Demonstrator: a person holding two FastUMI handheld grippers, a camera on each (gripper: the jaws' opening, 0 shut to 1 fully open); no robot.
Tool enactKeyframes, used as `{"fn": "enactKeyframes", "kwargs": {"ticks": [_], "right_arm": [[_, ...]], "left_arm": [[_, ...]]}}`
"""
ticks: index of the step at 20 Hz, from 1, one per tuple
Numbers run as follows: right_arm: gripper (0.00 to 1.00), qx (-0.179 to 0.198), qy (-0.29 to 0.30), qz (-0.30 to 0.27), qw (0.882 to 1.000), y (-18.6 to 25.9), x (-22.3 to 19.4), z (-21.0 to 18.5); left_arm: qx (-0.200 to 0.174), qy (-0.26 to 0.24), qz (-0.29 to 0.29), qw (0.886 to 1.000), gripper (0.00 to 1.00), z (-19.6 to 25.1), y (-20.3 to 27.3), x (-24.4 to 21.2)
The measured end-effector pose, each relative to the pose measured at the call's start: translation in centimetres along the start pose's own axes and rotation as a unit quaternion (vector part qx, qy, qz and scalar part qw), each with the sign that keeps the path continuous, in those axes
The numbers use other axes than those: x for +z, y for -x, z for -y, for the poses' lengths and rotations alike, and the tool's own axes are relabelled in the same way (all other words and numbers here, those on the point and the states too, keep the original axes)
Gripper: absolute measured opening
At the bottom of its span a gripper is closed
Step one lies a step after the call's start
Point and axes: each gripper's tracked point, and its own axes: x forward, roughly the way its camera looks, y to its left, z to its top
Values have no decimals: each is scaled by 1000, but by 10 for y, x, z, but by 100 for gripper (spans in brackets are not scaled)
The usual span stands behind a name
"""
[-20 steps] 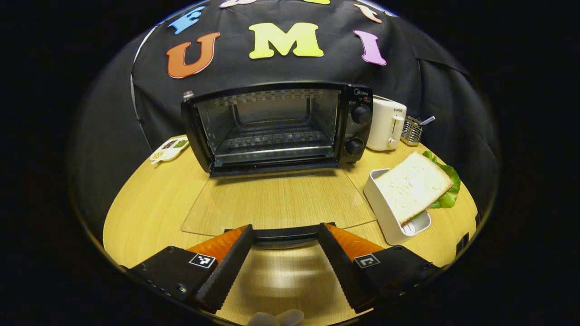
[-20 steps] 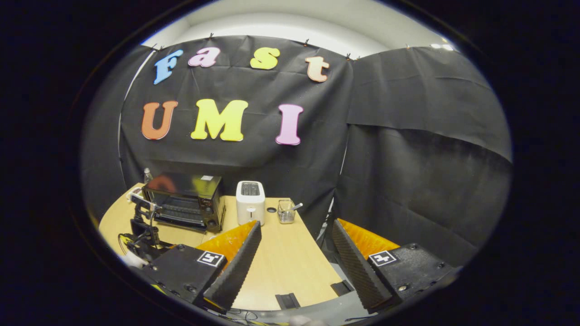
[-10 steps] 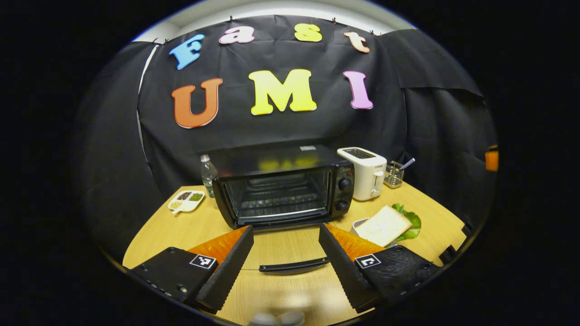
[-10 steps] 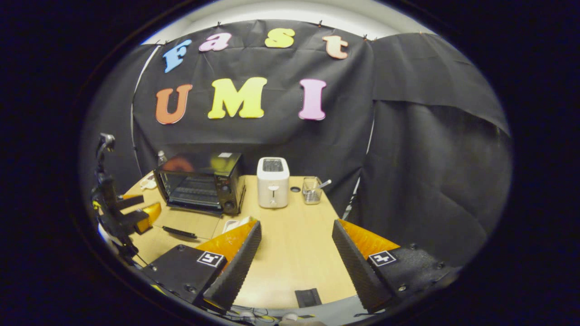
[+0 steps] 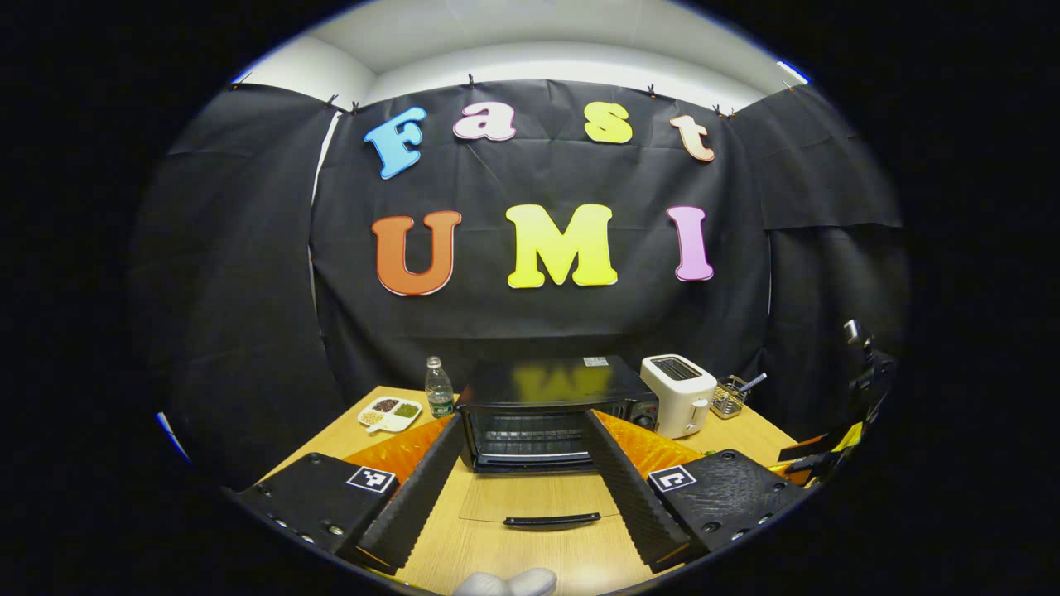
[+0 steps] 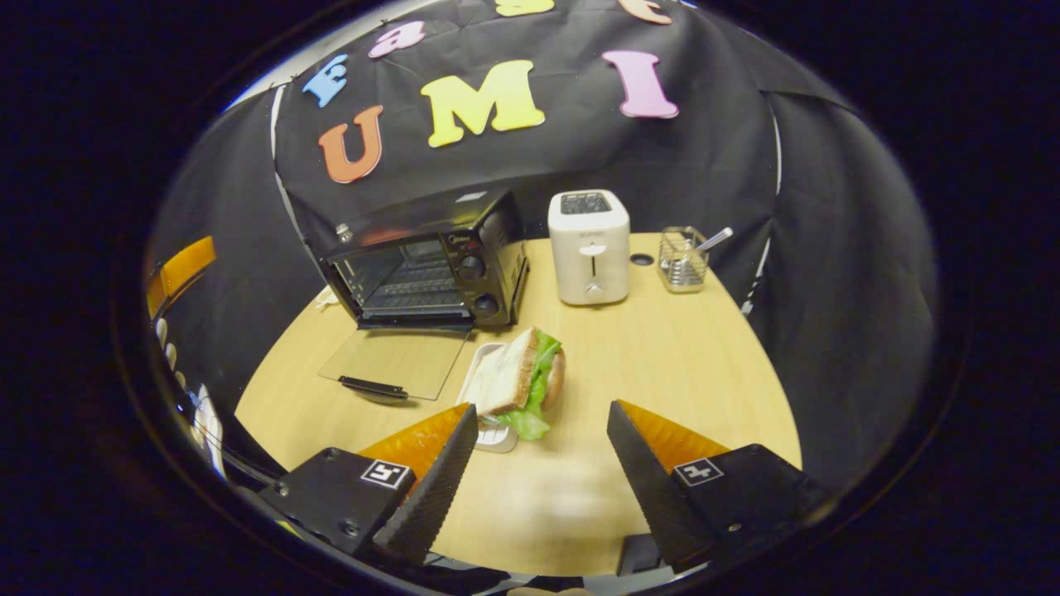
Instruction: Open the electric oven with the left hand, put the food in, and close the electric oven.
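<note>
The black electric oven (image 5: 546,387) stands on the wooden table with its glass door (image 5: 530,495) folded down flat, handle (image 5: 551,521) toward me. My left gripper (image 5: 522,416) is open, held back from and above the door, touching nothing. In the right gripper view the oven (image 6: 431,265) and its lowered door (image 6: 397,360) sit at the left. A sandwich (image 6: 522,377) of white bread and lettuce leans in a small white tray (image 6: 495,437). My right gripper (image 6: 542,407) is open just short of the sandwich, its fingers apart from it.
A white toaster (image 6: 588,247) and a wire basket (image 6: 686,258) with a utensil stand right of the oven. A water bottle (image 5: 438,389) and a divided dish (image 5: 389,412) sit to its left. Bare tabletop (image 6: 679,364) lies right of the sandwich.
The left gripper has drawn back and risen away from the door handle, leaving the door down. The right gripper has tipped down and moved toward the sandwich.
</note>
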Motion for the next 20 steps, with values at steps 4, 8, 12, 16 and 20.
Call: {"fn": "enactKeyframes", "kwargs": {"ticks": [4, 8, 12, 16, 20], "right_arm": [[100, 48, -27, -39, 998, -48, -2, 1], [98, 79, -54, -65, 993, -79, 1, 4], [94, 108, -90, -78, 987, -94, 9, 2], [70, 125, -109, -87, 982, -98, 10, 1], [45, 143, -125, -83, 978, -91, 13, -6]], "left_arm": [[26, -6, 10, 1000, 95, -2, 12, 16], [47, -2, 7, 999, 95, -4, 17, 24], [62, -5, 10, 998, 95, -3, 18, 33], [75, -5, 5, 997, 95, -4, 17, 31], [93, -13, 3, 996, 95, -7, 20, 31]]}}
